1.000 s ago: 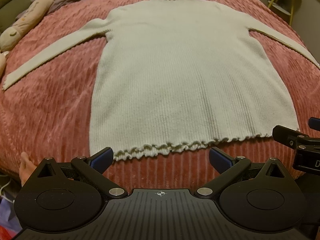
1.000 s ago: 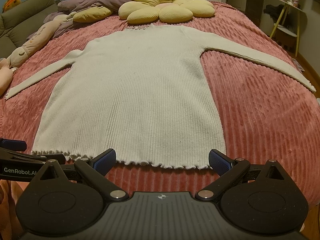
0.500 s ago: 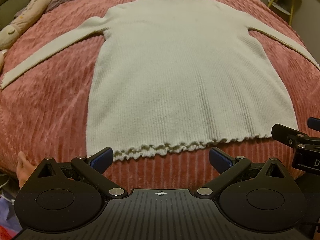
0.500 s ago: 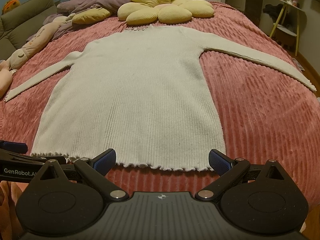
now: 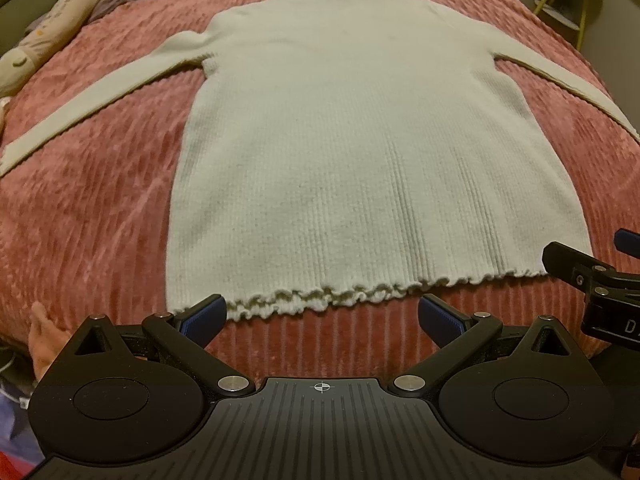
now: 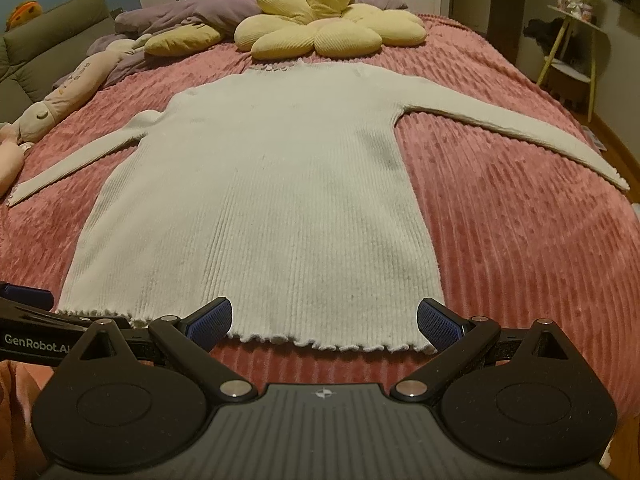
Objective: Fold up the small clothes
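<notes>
Sweater (image 6: 256, 208) lies flat, sleeves spread, ready for folding; your left gripper (image 5: 320, 316) and right gripper (image 6: 325, 318) hover spread wide at its near hem (image 6: 320, 342), gripping nothing.

Left hand-held gripper (image 5: 320, 318): black body, blue-padded fingers (image 5: 202, 316) spread wide apart, nothing between them, pointing forward and level. Right hand-held gripper (image 6: 325, 320): same build, fingers (image 6: 438, 323) likewise spread wide and empty. The two sit side by side, each one's tip showing at the edge of the other's view. Bare skin of the person (image 5: 42, 338) shows at the left view's lower left.
</notes>
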